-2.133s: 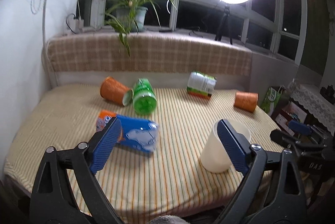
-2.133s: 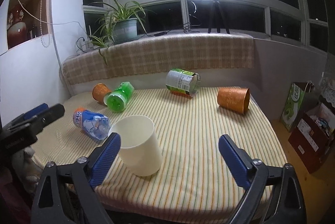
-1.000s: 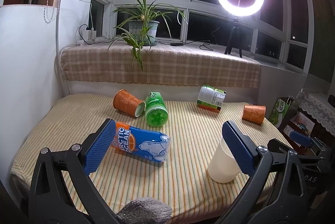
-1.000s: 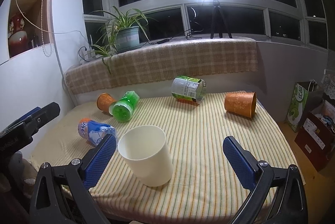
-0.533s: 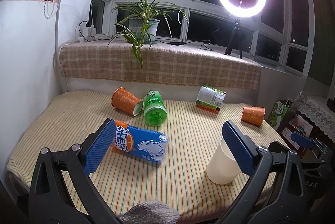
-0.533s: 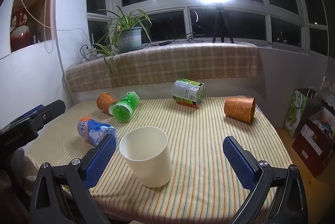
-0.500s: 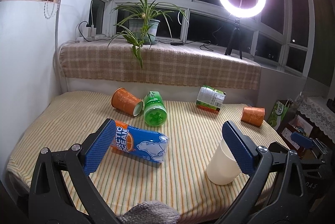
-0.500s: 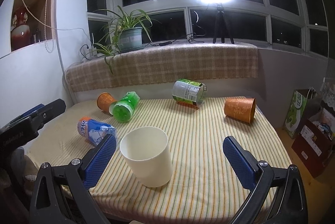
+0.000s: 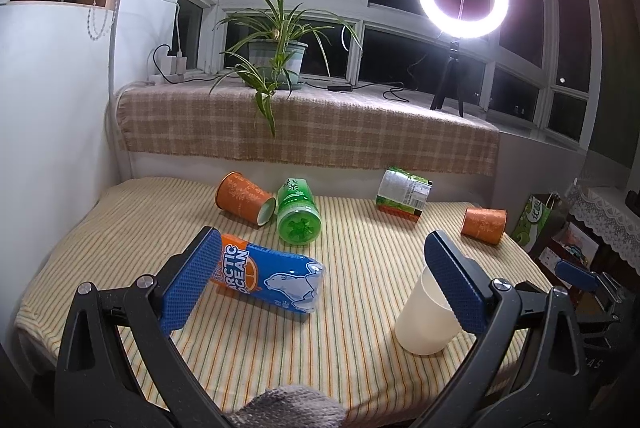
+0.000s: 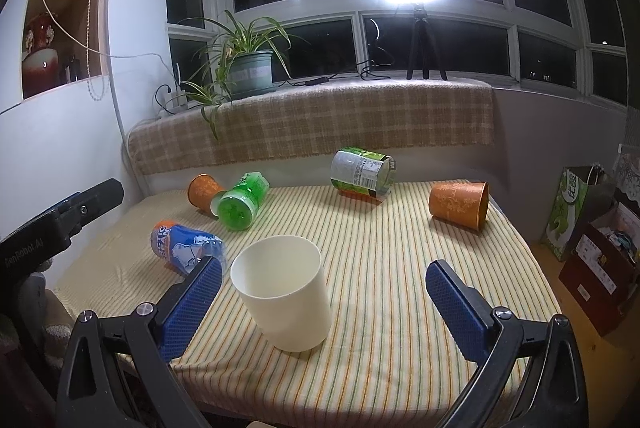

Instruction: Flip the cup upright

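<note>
Cream cup [image 10: 282,292] stands mouth-up on the striped table [image 10: 400,268], at the near edge, between the two tools. In the right wrist view it sits just inside the left finger of the right gripper [image 10: 320,308]; in the left wrist view the same cup [image 9: 426,312] shows partly behind the right finger of the left gripper [image 9: 320,288].

Gripper state: both sets of fingers are spread wide and hold nothing. Neither touches the cup.

Step in hand, by judgement: the cream cup appears already set upright and released. If further cups are to be righted, the next move calls for reaching to one lying on its side, closing across its wall, and turning it mouth-up.

Count:
- Cream cup: one, upright.
- Orange cups: two, both on their sides, one at back left [image 10: 204,192], one at far right [image 10: 460,204].
- Green bottle [image 10: 242,200]: one, lying down.
- Blue bottle [image 10: 184,246]: one, lying down.
- Green-labelled can [image 10: 362,174]: one, lying down.
</note>
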Tool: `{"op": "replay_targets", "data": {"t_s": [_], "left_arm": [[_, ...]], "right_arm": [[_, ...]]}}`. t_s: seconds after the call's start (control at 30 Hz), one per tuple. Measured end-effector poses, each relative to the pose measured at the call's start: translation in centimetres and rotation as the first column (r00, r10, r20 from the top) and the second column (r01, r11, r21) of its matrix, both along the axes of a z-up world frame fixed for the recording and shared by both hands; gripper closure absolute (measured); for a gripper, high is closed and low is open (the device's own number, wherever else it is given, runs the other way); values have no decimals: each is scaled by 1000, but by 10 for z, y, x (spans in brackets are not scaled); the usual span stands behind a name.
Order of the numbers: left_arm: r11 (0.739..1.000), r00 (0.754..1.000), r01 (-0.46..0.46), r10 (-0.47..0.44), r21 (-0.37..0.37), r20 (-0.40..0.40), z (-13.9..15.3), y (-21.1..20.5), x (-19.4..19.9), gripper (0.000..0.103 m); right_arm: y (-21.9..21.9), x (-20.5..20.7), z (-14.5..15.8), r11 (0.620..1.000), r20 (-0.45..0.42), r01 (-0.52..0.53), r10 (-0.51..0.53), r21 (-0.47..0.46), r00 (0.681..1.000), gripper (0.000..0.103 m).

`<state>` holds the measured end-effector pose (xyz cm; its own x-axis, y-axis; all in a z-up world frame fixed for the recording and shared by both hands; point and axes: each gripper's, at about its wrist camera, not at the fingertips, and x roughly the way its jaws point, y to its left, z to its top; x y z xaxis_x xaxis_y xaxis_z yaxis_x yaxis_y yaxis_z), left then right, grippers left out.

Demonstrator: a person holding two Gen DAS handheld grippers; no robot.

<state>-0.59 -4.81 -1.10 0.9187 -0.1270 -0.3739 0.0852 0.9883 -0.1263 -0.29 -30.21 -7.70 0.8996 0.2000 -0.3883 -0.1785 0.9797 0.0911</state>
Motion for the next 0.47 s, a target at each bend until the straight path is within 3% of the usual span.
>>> {"op": "replay_targets", "data": {"t_s": [0.47], "left_arm": [[1000,1000,-24,24,-2,5,2,2,-5,0]], "right_arm": [[5,-1,-8,1000,-26,-27,27,-1,999,0]]}}
